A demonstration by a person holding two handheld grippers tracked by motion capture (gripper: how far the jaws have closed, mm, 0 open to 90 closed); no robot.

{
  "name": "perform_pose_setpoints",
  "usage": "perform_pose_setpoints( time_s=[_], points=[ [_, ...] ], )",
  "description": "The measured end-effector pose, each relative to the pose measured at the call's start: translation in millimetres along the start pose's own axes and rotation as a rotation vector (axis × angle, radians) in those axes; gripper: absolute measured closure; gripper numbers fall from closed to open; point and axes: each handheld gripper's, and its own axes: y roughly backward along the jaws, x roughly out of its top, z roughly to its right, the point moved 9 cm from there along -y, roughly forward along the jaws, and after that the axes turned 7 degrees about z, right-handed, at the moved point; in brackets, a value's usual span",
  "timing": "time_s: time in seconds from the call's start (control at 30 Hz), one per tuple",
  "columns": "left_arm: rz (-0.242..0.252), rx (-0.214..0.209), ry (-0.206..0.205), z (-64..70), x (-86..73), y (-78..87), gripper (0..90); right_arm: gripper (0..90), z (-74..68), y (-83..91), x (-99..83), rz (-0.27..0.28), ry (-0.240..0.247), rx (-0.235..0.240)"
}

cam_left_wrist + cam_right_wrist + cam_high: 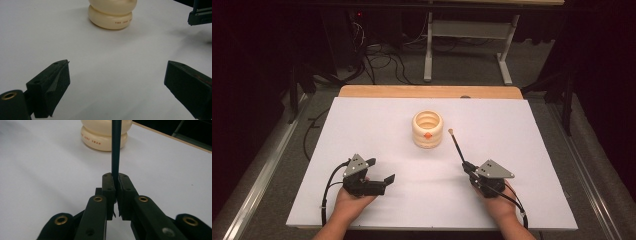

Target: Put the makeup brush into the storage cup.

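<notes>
A cream ribbed holder (427, 129) with an orange mark stands mid-table; its base with red lettering shows in the left gripper view (111, 17) and the right gripper view (103, 138). My right gripper (468, 166) is shut on a dark pencil (457, 145) whose pale end points toward the holder's right side. In the right gripper view the pencil (116, 150) rises from between the closed jaws of the right gripper (116, 180). My left gripper (381, 170) rests open at front left, nothing between its jaws, its fingers (53, 85) wide apart over bare table.
The white tabletop (377, 120) has a wooden strip (427, 91) along its far edge. Beyond it on the floor are cables (382, 62) and a white frame's legs (428, 50). The other gripper's body (200, 12) shows at the top right of the left gripper view.
</notes>
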Motion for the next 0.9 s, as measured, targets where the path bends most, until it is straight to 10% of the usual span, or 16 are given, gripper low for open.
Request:
perform_pose_setpoints(
  time_s=[0.9],
  points=[
    [0.052, -0.066, -0.033, 29.2, 11.0, -8.8, 11.6, 87.7, -15.6, 1.9, 15.4, 0.073, -0.028, 0.058]
  ],
)
